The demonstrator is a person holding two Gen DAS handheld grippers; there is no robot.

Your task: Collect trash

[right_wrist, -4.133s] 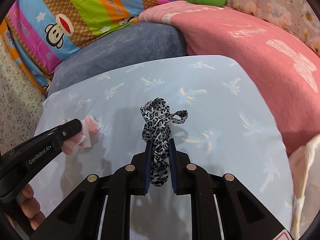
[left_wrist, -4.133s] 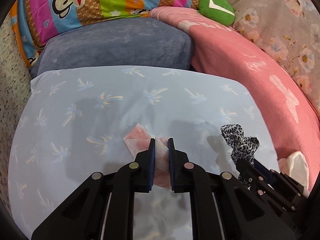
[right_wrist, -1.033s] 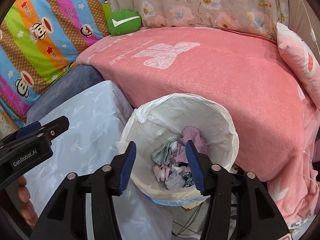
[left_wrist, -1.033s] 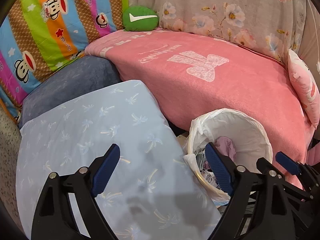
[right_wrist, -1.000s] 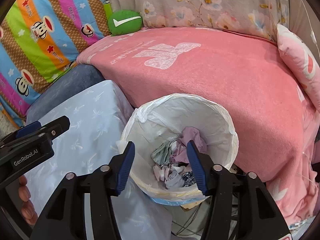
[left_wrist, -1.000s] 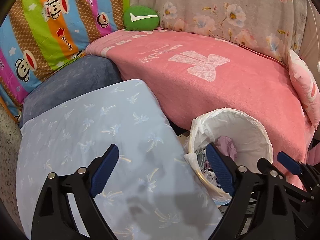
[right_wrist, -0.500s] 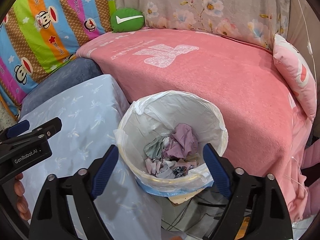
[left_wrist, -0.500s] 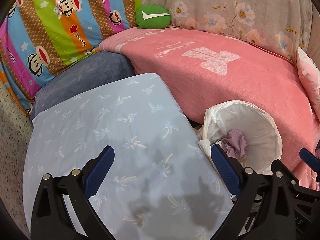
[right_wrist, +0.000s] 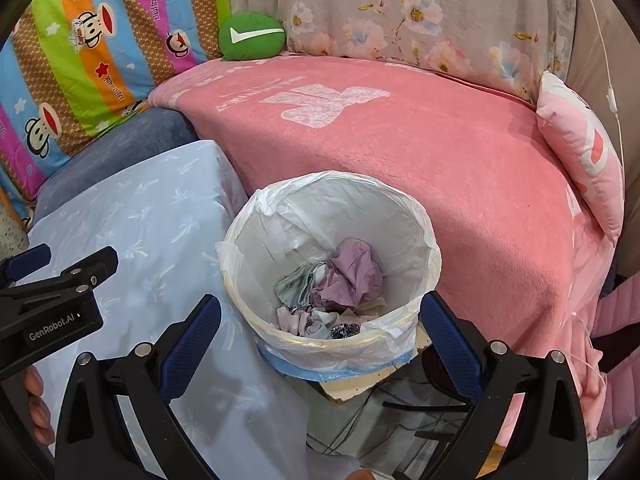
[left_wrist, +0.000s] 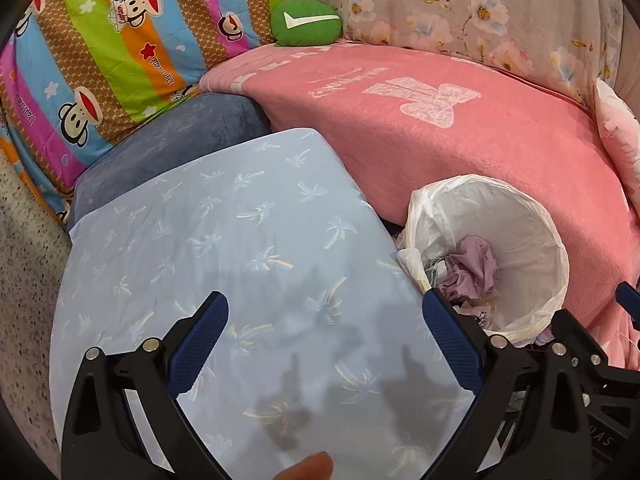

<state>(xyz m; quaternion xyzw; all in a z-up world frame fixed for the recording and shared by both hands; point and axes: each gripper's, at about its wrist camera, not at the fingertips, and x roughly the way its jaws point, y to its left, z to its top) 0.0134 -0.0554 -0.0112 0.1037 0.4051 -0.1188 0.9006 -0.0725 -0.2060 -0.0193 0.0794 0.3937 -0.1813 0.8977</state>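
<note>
right wrist view shows the right gripper (right_wrist: 316,320), jaws just opening and empty, above the lined bin (right_wrist: 430,256) holding crumpled trash (right_wrist: 344,276); drop step judged complete, next move: seek remaining litter.

You have bright, even indoor light in both views, and colours read true on the pink blanket (right_wrist: 420,148) and the striped quilt (left_wrist: 120,40). Soft dark shadows of the tools fall on the pale blue sheet (left_wrist: 224,240) near the bottom of the left wrist view. No glare shows, even on the white bin liner (right_wrist: 304,208). Focus is sharp through the middle. Your fisheye lenses bend straight edges outward, and a black vignette rings every corner.
</note>
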